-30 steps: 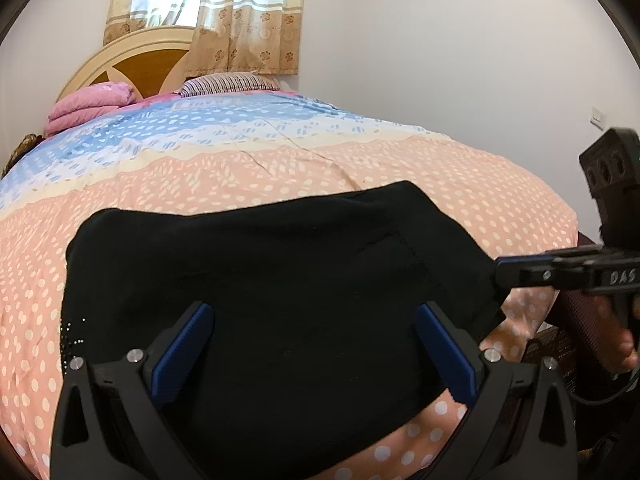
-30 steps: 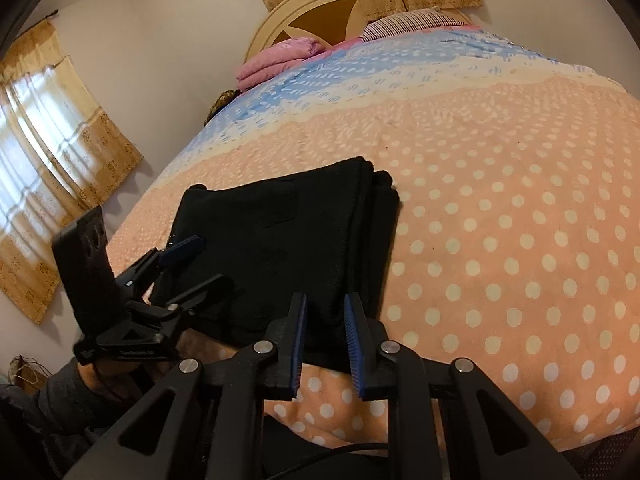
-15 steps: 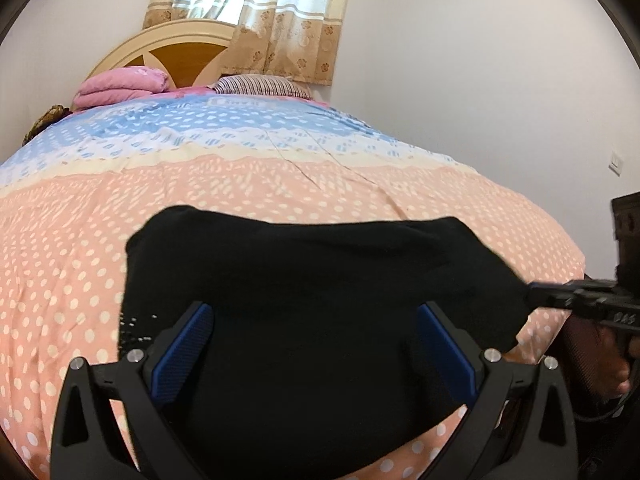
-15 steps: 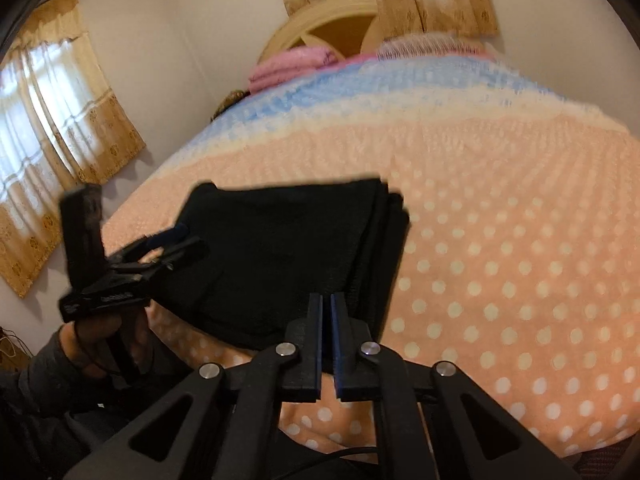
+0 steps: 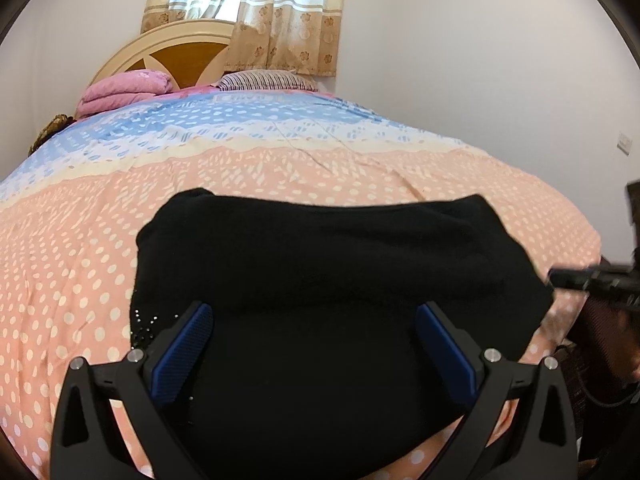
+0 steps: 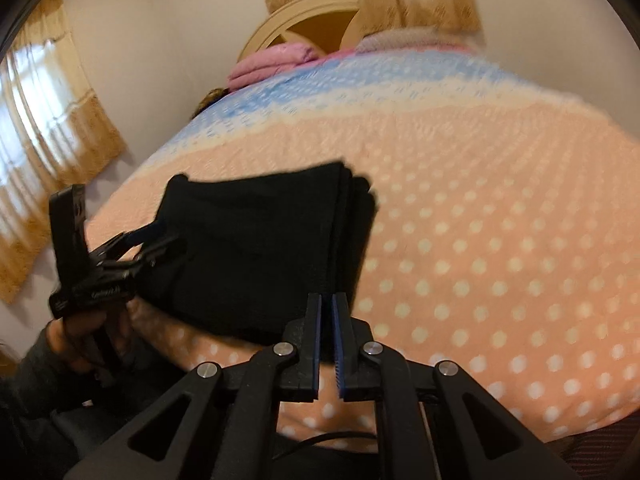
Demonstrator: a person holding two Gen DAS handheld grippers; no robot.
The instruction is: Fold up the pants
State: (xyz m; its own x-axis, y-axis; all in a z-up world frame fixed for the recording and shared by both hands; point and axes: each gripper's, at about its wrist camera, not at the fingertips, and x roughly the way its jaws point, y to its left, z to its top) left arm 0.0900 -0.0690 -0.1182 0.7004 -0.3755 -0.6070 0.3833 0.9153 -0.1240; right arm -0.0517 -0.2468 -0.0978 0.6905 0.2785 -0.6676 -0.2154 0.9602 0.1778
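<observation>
Pants: we see black pants (image 5: pixel 332 280) folded into a compact block, lying on the near end of the bed, over the peach part of the cover. In the right wrist view the pants (image 6: pixel 260 248) show stacked layered edges along their right side.
Left gripper: our left gripper (image 5: pixel 316 352) hangs over the near edge of the pants, blue pads (image 5: pixel 182 356) set wide apart with black cloth spanning the gap between them. We cannot tell whether the pads touch the cloth. From the right wrist view the left gripper (image 6: pixel 154 242) sits at the left edge of the fold, held in a hand (image 6: pixel 86 336).
Right gripper: our right gripper (image 6: pixel 327 312) has its fingers drawn narrow, only a thin slit between the pads. Its tips sit at the near right corner of the pants; whether cloth is pinched we cannot tell. In the left wrist view the right gripper (image 5: pixel 576 278) appears blurred by the right corner.
Bed: bedspread (image 5: pixel 100 240) dotted peach near us, blue bands farther off.
Head of bed: pink folded blanket (image 5: pixel 124 90), striped pillow (image 5: pixel 268 80), rounded wooden headboard (image 5: pixel 160 52).
Window: patterned curtain (image 5: pixel 272 12) behind the headboard.
</observation>
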